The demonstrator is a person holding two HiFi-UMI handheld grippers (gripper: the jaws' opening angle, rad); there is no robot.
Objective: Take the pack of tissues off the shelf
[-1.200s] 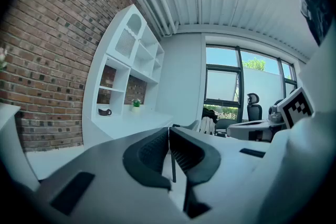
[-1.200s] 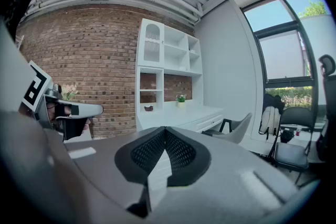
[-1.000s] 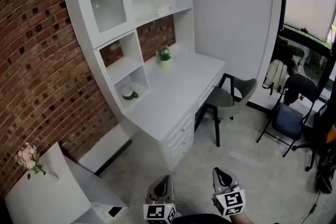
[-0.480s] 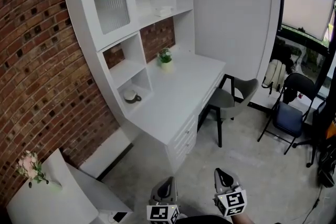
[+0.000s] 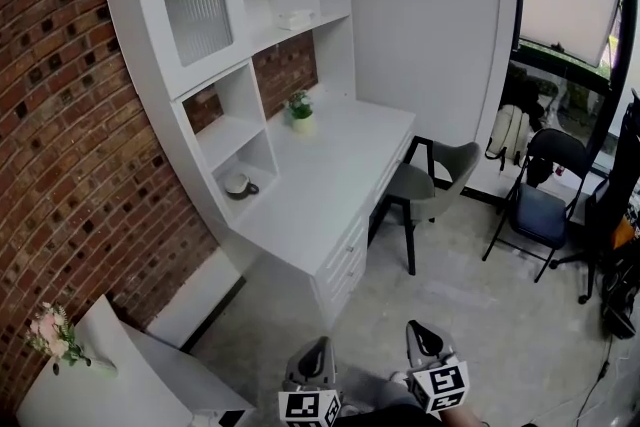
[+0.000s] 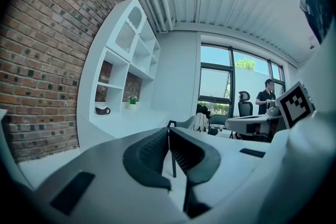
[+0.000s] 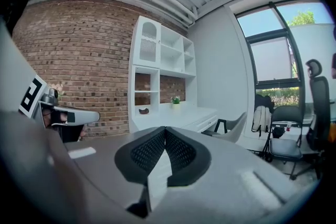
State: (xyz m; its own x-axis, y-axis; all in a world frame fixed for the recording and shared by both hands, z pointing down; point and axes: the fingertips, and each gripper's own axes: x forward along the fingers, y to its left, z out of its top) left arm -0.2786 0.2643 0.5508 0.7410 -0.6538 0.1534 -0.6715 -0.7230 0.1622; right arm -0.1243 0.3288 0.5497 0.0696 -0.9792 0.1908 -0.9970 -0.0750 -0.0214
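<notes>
The pack of tissues is a small white block on an upper open shelf of the tall white shelf unit, far from both grippers. My left gripper and right gripper hang side by side at the bottom of the head view, over the floor, both pointing toward the desk. The left gripper is shut with nothing between its pads. The right gripper is likewise shut and empty. In both gripper views the shelf unit stands small in the distance; the pack is too small to make out there.
A white desk with drawers runs under the shelves, carrying a small potted plant. A cup sits in a low cubby. A grey chair stands at the desk, a black folding chair farther right. A flower vase stands lower left.
The head view has shifted, so the shelf unit and desk sit slightly further left in the picture. Both grippers stay shut at the bottom of the view.
</notes>
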